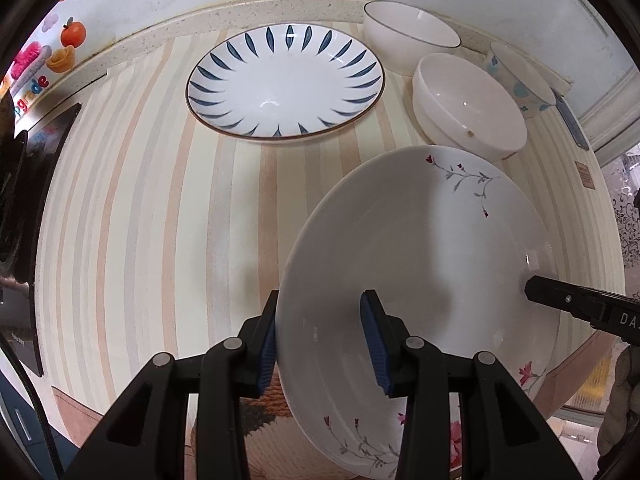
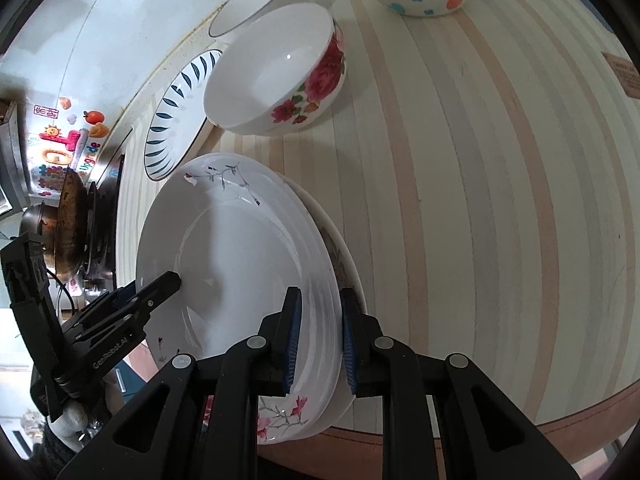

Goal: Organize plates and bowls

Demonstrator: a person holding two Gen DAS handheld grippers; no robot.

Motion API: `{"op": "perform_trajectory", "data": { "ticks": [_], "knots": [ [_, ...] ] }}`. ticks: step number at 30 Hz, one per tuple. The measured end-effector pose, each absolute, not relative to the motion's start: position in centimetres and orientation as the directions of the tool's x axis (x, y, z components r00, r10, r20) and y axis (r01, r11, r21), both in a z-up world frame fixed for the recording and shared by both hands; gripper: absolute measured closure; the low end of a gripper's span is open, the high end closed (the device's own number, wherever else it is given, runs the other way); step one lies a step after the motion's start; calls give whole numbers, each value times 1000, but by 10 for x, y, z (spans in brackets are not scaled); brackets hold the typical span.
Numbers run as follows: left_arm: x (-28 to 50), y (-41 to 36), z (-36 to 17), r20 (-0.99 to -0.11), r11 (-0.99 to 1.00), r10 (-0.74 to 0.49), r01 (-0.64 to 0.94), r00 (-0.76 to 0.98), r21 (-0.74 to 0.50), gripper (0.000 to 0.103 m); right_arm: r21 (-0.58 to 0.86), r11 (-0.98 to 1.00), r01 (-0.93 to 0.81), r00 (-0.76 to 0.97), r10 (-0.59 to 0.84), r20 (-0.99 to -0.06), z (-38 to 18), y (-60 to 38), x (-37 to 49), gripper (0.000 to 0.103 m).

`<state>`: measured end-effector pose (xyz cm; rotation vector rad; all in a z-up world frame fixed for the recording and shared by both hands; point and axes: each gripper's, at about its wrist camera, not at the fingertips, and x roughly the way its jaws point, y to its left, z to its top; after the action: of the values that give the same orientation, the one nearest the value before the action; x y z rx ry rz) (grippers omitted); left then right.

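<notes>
We are holding the floral plate (image 1: 420,264) from two sides. The left gripper (image 1: 324,340) is straddling its near rim with fingers spread: the outer pad (image 1: 267,344) is touching the rim's outside, while the inner pad (image 1: 374,344) stands over the plate's well without visible contact. The right gripper (image 2: 318,340) is pinching the opposite rim, with a second plate's edge (image 2: 344,264) showing just beyond its outer finger (we cannot tell whether that plate is inside the grip). The floral plate is carrying nothing. Ahead of the left fingertips, the blue-petal plate (image 1: 286,80) is lying empty on the striped table (image 1: 140,220). Ahead and to the right, three bowls are standing empty: the white bowl (image 1: 468,104), the thin-rimmed bowl (image 1: 408,32) and the dotted bowl (image 1: 520,80).
</notes>
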<state>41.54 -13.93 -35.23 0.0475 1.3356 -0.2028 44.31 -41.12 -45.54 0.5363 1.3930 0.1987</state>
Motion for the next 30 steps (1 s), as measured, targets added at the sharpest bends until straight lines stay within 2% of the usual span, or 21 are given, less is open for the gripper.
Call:
{"op": "perform_trajectory", "data": {
  "ticks": [10,11,12,16,22,24,30],
  "knots": [
    [415,-138,-351,-971,981,-121,173,205,-86,68,482,855,190,147,461,-875,-449,-417,442,78],
    [415,-137,-350,-971,982,-120,171,207,-85,68,481,854,198,149,459,-876,-445,-420,441,78],
    [416,-132,-345,-969,982,-124,165,213,-89,68,478,854,206,152,455,-878,-443,-424,441,72],
    [430,-106,-318,-954,986,-151,114,260,-125,66,542,800,256,258,484,-836,-408,-440,444,72],
    [488,-67,-284,-927,987,-158,46,340,-151,66,630,752,193,320,559,-765,-366,-393,500,69],
    [514,-58,-283,-926,990,-144,43,348,-137,66,618,769,166,312,553,-772,-360,-369,526,69],
    [570,-45,-306,-941,992,-123,78,316,-104,66,455,887,82,246,424,-871,-364,-310,629,69]
  ]
}}
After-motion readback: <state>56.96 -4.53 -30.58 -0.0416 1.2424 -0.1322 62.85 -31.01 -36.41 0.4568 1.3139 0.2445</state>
